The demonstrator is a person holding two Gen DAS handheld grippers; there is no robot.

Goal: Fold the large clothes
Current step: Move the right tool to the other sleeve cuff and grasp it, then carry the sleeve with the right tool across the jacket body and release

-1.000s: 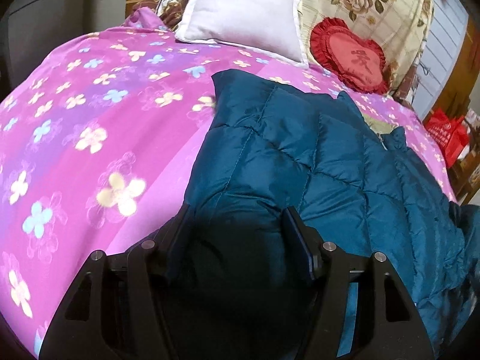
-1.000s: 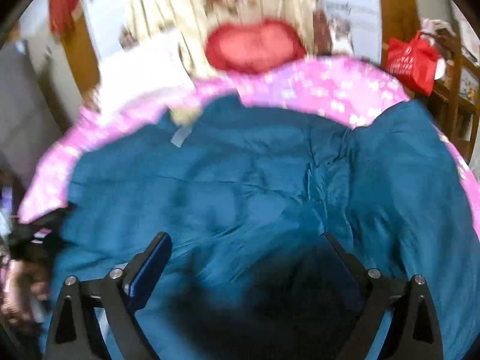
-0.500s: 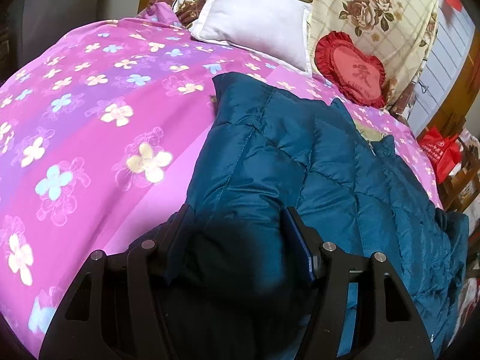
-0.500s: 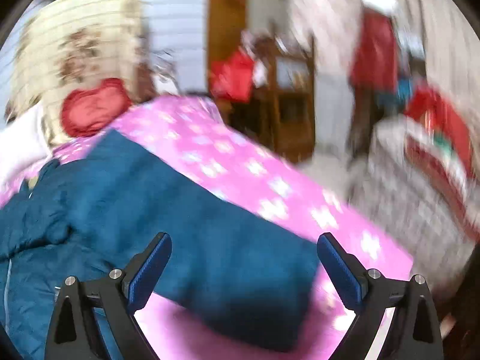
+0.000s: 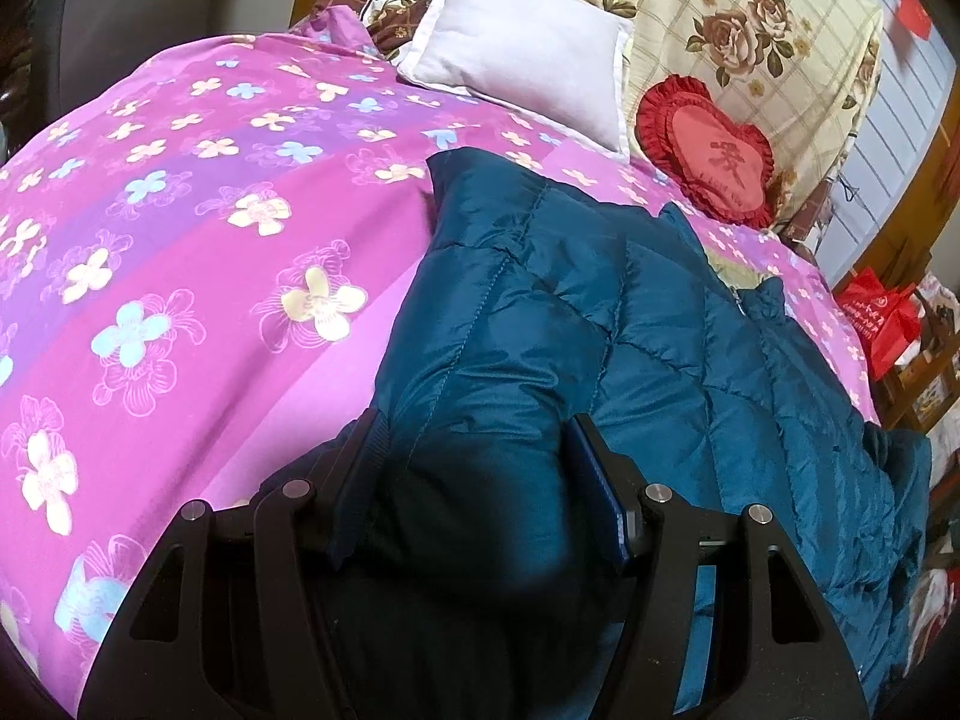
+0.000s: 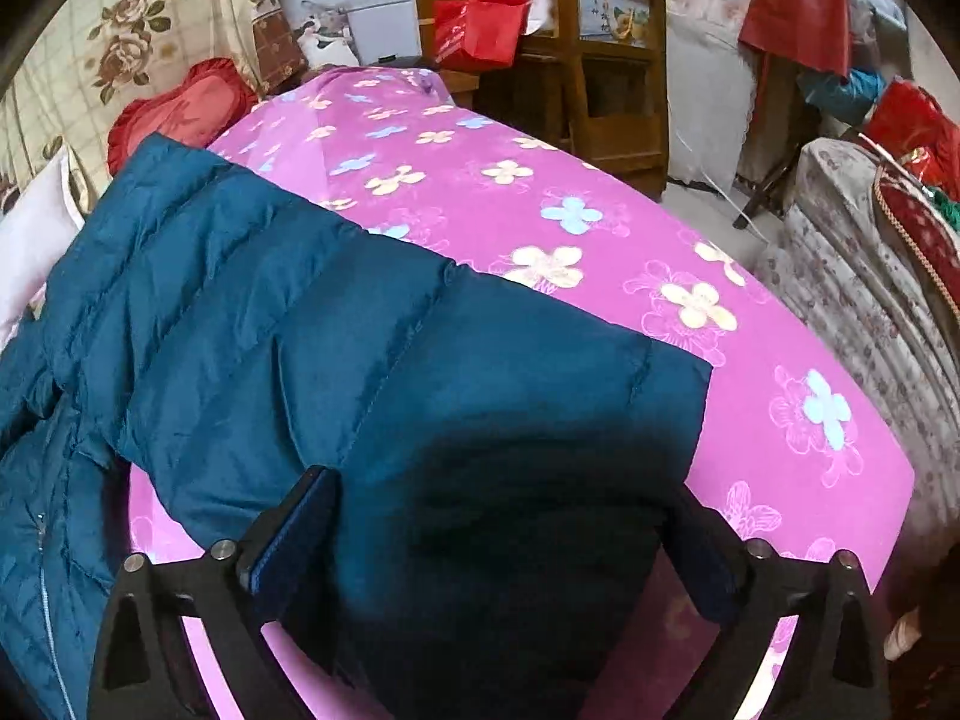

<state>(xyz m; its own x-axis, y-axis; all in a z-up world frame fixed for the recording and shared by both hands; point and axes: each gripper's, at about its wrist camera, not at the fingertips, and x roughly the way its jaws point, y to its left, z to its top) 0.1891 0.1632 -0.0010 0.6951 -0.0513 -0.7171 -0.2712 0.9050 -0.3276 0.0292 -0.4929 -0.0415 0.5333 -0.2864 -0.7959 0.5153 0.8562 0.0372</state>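
A teal quilted down jacket (image 5: 600,312) lies spread on a bed with a pink flowered sheet (image 5: 180,240). My left gripper (image 5: 477,468) is shut on a bunched part of the jacket at its near left edge, and the fabric fills the gap between the pads. In the right wrist view a sleeve (image 6: 360,330) of the jacket stretches across the sheet (image 6: 540,192) toward the bed's corner. My right gripper (image 6: 501,540) straddles the sleeve's end. Its jaws are closing with the cuff between them, and I see no firm pinch.
A white pillow (image 5: 528,54) and a red heart cushion (image 5: 714,162) lie at the head of the bed. A red bag (image 6: 480,24) hangs on a wooden shelf (image 6: 606,72) beyond the bed. Floral-covered furniture (image 6: 870,276) stands close to the bed's right corner.
The right gripper swung from over the jacket's body to the sleeve end near the bed's corner, and its jaws narrowed. The left gripper keeps its hold and has shifted slightly.
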